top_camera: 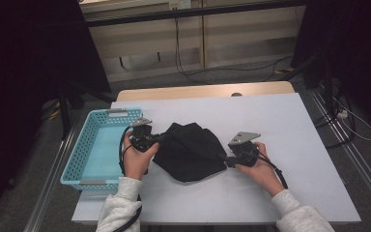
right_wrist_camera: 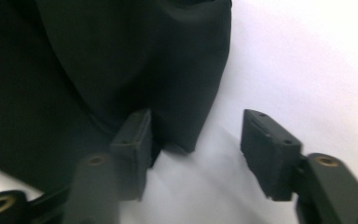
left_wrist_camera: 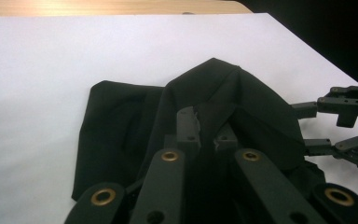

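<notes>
Counter (top_camera: 290,121): white sheet is offering open room at right of frame and in front; near edge is running close under the sleeves.
Basket (top_camera: 77,159): blue wall is crowding the left hand.
Black cloth (top_camera: 191,150): lying mid-frame, bunched.
Left tongs (top_camera: 160,138): pinching a fold; a thin bite is risking slippage.
Right tongs (top_camera: 228,161): standing apart at the cloth's corner (right_wrist_camera: 186,135); closing now is risking a miss.
</notes>
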`<action>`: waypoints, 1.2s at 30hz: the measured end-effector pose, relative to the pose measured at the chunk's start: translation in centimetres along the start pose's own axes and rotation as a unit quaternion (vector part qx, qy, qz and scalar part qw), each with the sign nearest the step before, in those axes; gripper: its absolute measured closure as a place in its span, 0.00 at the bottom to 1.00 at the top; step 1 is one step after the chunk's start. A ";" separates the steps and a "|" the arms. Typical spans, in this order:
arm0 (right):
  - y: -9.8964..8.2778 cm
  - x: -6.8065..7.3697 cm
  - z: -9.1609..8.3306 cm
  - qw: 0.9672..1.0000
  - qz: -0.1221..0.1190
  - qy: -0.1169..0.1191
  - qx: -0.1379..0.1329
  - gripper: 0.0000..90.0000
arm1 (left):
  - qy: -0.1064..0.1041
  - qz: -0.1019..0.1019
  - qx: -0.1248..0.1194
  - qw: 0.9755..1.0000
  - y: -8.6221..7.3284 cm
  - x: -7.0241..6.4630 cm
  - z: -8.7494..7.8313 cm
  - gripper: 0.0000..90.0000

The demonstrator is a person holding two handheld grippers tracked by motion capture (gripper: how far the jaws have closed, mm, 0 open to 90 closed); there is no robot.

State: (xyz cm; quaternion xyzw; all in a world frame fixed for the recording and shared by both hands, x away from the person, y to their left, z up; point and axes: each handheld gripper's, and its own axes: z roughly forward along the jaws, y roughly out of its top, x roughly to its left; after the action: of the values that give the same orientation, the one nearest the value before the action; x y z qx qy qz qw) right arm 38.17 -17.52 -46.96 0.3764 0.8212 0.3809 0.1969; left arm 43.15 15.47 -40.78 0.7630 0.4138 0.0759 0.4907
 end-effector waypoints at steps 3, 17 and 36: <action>0.4 0.3 0.3 1.000 -0.006 0.008 0.002 0.77 | -0.002 0.004 0.004 1.000 -0.2 -0.1 0.0 0.96; 0.7 -2.7 -5.5 0.996 0.060 -0.008 -0.072 1.00 | -0.028 0.011 -0.003 1.000 0.2 -1.4 0.1 0.96; -0.3 -2.4 -4.0 0.997 0.053 -0.010 -0.055 0.86 | -0.017 0.002 -0.012 1.000 0.2 -1.0 0.5 0.96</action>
State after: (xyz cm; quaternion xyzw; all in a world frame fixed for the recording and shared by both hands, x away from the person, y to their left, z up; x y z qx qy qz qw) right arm 37.10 -21.37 -44.57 0.4123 0.7758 0.4314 0.2050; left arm 42.88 14.43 -40.61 0.7587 0.4030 0.0687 0.5072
